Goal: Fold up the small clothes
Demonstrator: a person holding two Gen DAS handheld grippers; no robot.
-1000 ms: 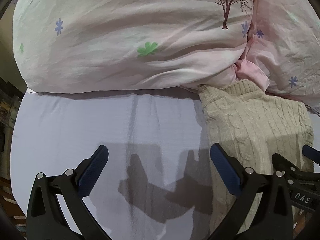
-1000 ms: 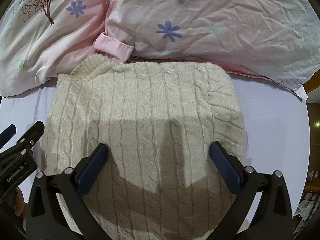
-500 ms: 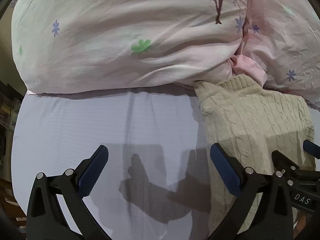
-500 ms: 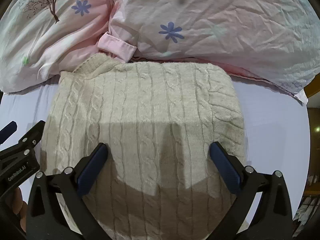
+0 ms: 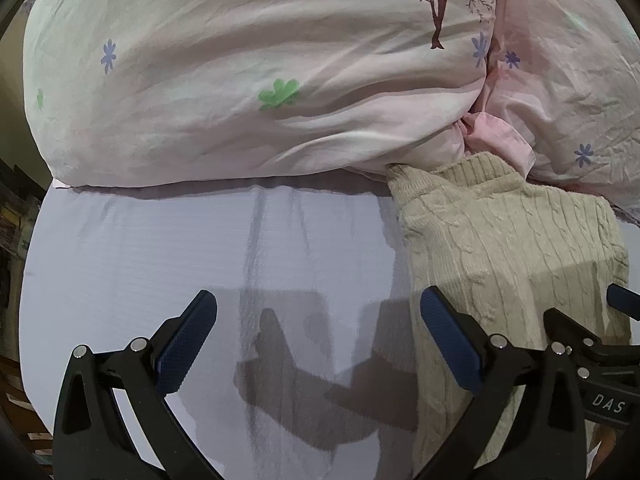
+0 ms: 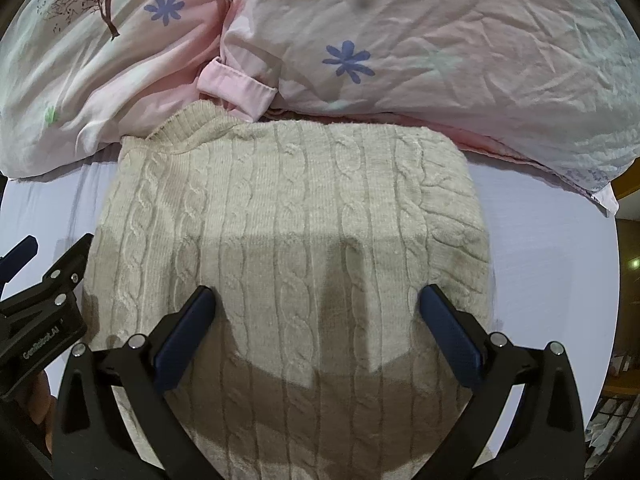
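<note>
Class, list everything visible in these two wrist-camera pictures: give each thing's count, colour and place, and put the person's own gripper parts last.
Cream cable-knit sweater: one, cream, flat on the sheet, its collar touching the duvet.
Floral crumpled duvet: one, pale pink with blue and green flowers and a brown tree print, heaped behind the sweater.
Pale lilac bed sheet: one, lilac, under everything.
Left gripper: one, black with blue pads, open above bare sheet, left of the sweater.
Right gripper: one, black with blue pads, open over the sweater.
</note>
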